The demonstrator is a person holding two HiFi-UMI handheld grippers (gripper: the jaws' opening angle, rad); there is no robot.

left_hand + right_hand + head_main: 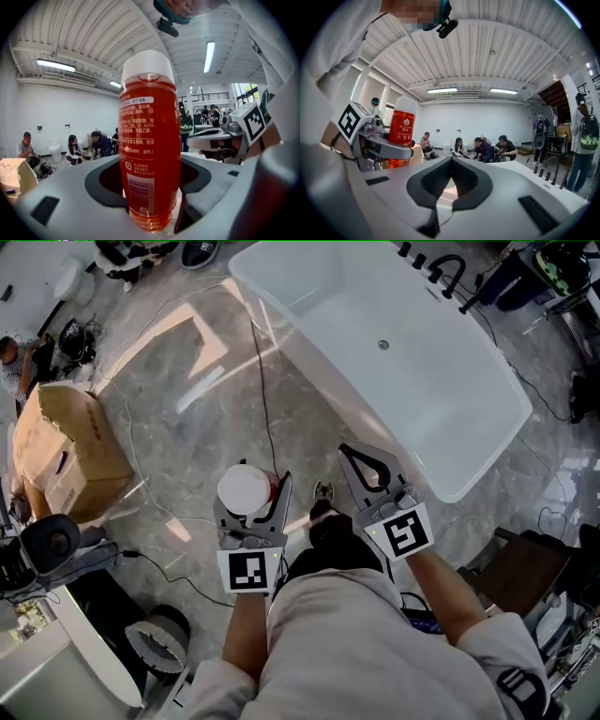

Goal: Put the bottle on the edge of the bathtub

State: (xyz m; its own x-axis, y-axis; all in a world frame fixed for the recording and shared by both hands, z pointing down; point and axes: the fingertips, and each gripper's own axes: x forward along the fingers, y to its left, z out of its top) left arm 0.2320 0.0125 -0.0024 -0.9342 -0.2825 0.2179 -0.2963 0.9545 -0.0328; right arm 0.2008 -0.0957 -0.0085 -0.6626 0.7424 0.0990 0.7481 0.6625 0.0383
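Right now I am looking down on a grey marble floor (187, 381), with the white bathtub (422, 381) lying across the upper right of the frame and a cardboard box (66, 451) sitting at the left edge. My left hand-held gripper (255, 512) is pinching the orange bottle (246, 490) low on its body, holding it upright, white cap up, in the lower middle of the frame, apart from the tub. My right hand-held gripper (345, 452) is pressed together, gripping nothing, hovering just beside it.
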